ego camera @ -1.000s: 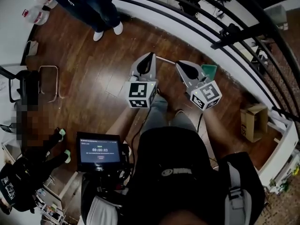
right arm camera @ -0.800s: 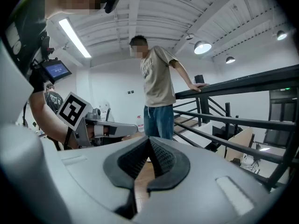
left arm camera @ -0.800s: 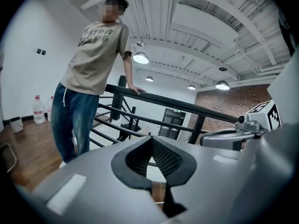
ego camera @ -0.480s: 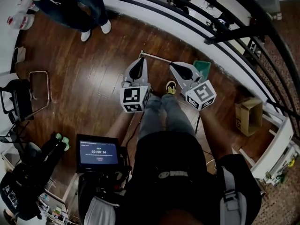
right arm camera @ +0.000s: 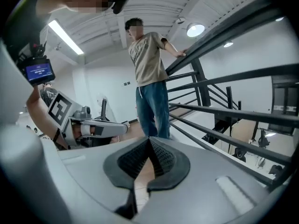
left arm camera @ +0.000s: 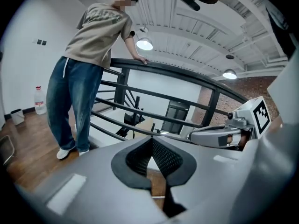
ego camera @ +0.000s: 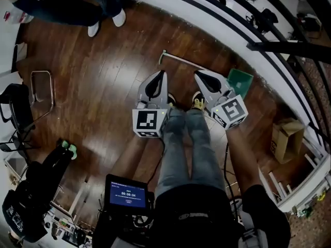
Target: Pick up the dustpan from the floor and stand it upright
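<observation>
The green dustpan (ego camera: 240, 80) lies on the wooden floor by the white base of the railing. Its long pale handle (ego camera: 182, 60) stretches left along the floor. My left gripper (ego camera: 162, 73) and my right gripper (ego camera: 197, 74) hang side by side above my shoes, a little short of the handle, touching nothing. In the left gripper view the left gripper (left arm camera: 152, 141) has its jaws together with nothing between them. The right gripper (right arm camera: 149, 141) looks the same in its own view. Neither gripper view shows the dustpan.
A person in jeans (ego camera: 98, 6) stands at the far left by the black railing (ego camera: 243, 32). A cardboard box (ego camera: 285, 138) sits at the right, a metal stool frame (ego camera: 41, 87) at the left. A tablet screen (ego camera: 126, 194) hangs at my waist.
Both grippers have sunk towards the floor, staying side by side. The head view has tilted, so the dustpan and railing sit lower and further right in the picture.
</observation>
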Motion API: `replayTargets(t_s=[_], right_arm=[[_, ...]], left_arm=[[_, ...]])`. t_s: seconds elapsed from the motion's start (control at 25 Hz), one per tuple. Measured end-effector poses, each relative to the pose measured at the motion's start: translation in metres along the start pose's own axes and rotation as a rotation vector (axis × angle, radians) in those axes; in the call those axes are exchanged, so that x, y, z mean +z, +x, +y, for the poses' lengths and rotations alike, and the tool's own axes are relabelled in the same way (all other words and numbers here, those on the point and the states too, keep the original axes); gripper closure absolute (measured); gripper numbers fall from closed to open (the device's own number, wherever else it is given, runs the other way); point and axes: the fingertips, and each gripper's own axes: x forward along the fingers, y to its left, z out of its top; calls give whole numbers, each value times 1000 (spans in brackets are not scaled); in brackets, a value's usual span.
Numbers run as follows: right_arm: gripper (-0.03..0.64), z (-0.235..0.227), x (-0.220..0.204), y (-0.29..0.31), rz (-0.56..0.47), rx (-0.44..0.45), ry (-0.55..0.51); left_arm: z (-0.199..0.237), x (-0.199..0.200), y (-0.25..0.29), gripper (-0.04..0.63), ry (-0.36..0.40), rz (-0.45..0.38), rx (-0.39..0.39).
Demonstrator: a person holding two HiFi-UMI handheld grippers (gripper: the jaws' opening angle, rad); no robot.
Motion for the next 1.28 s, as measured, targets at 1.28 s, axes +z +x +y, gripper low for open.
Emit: replayTargets(t_s=[1.28], right_arm=[[442,-153,-510,228,604,111,-259]], left_arm=[[85,-423,208,575,-10,207,-41]])
